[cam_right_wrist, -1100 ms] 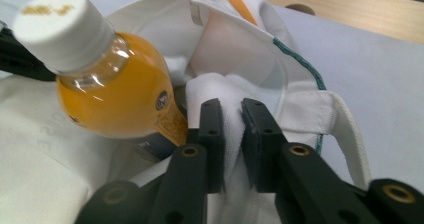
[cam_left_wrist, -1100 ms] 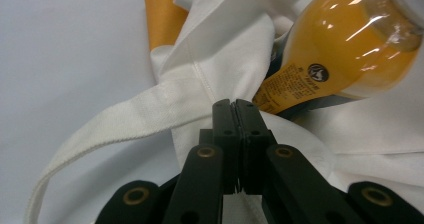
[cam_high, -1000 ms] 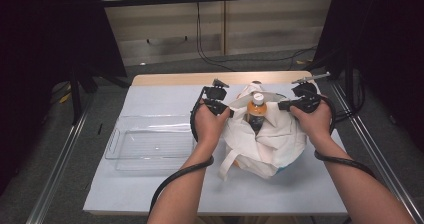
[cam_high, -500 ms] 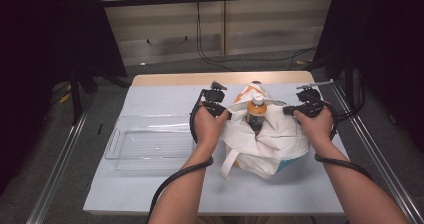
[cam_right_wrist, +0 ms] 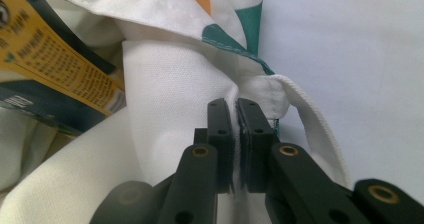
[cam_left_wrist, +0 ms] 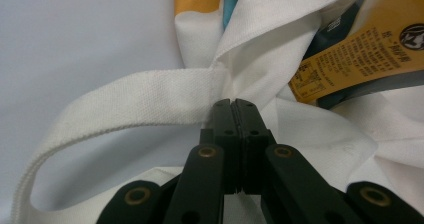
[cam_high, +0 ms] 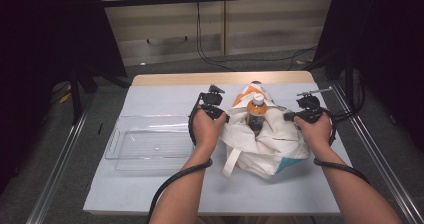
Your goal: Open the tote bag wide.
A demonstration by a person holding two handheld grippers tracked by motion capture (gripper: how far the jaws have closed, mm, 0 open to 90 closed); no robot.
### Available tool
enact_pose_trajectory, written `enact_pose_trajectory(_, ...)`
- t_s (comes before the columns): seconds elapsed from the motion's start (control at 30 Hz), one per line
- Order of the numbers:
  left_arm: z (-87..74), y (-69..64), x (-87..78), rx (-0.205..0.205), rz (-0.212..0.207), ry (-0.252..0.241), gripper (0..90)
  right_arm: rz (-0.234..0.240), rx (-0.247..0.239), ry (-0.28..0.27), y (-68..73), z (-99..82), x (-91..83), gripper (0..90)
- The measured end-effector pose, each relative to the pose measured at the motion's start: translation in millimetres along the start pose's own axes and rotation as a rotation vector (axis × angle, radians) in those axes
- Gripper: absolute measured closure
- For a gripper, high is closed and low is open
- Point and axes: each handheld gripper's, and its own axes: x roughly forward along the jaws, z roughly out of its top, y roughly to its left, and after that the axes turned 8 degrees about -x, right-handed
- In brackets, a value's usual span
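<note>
A white cloth bag (cam_high: 272, 146) with orange and teal print lies on the table right of centre. A bottle (cam_high: 256, 114) with a white cap and orange label stands upright in its mouth. My left gripper (cam_high: 225, 117) is shut on the bag's left rim, where a white strap (cam_left_wrist: 135, 101) joins the cloth. In the left gripper view the gripper (cam_left_wrist: 233, 104) has its jaws pressed together on that cloth. My right gripper (cam_high: 287, 116) is shut on the bag's right rim; in the right gripper view the gripper (cam_right_wrist: 235, 106) pinches the white cloth (cam_right_wrist: 175, 84) beside the other strap (cam_right_wrist: 320, 124).
A clear plastic tray (cam_high: 145, 143) lies left of the bag on the pale table cover (cam_high: 165, 96). Metal frame rails (cam_high: 372, 149) run along both table sides. Cables trail from both grippers past my forearms.
Both hands have sunk a little with the bag's rim, the right more than the left. The bag's mouth sits lower around the bottle.
</note>
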Motion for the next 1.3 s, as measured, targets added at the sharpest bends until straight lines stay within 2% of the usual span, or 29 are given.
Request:
enact_pose_trajectory(0.17, 0.9, -0.1, -2.3, -0.006, -0.015, -0.005, 89.2, 0.008, 0.013, -0.011, -1.3, -2.9, 1.7, 85.3)
enact_pose_trajectory(0.37, 2.3, -2.3, -5.3, -0.007, -0.033, -0.014, 89.3, 0.024, 0.036, -0.041, -2.0, -1.5, -4.7, 82.2)
enact_pose_trajectory(0.5, 3.8, -7.3, -8.3, 0.007, -0.032, -0.025, 89.2, 0.007, 0.009, -0.047, -1.1, 5.2, -13.8, 72.7)
enact_pose_trajectory(0.57, 4.7, -9.0, -9.5, 0.012, -0.034, -0.033, 89.2, -0.004, -0.018, -0.052, 0.3, 9.8, -18.0, 71.9)
enact_pose_trajectory(0.63, 5.1, -9.4, -10.3, 0.020, -0.035, -0.032, 89.2, -0.011, -0.024, -0.055, 0.9, 11.8, -20.3, 70.3)
enact_pose_trajectory(0.67, 5.9, -11.6, -12.0, 0.026, -0.040, -0.035, 89.3, -0.022, -0.032, -0.066, 3.2, 16.0, -23.1, 67.2)
enact_pose_trajectory(0.77, 6.3, -13.6, -14.0, 0.031, -0.044, -0.042, 89.2, -0.021, -0.061, -0.088, 7.6, 22.0, -26.2, 66.2)
enact_pose_trajectory(0.87, 6.1, -14.3, -14.1, 0.029, -0.045, -0.045, 89.2, -0.029, -0.067, -0.102, 11.4, 26.4, -29.0, 66.1)
enact_pose_trajectory(0.9, 5.9, -14.3, -14.1, 0.029, -0.044, -0.046, 89.2, -0.016, -0.098, -0.116, 16.9, 31.2, -30.4, 74.5)
enact_pose_trajectory(1.07, 5.6, -13.9, -13.6, 0.026, -0.045, -0.049, 89.2, 0.059, -0.142, -0.112, 31.4, 36.9, -24.1, 88.5)
enact_pose_trajectory(1.23, 5.8, -12.4, -13.3, 0.022, -0.045, -0.044, 89.3, 0.076, -0.160, -0.079, 36.2, 37.2, -12.1, 90.0)
enact_pose_trajectory(1.27, 6.0, -11.7, -13.4, 0.023, -0.044, -0.042, 89.3, 0.064, -0.188, -0.059, 37.4, 38.0, -7.1, 90.0)
enact_pose_trajectory(1.3, 6.2, -11.4, -12.6, 0.022, -0.045, -0.041, 89.3, 0.057, -0.194, -0.046, 37.1, 38.1, -5.1, 90.0)
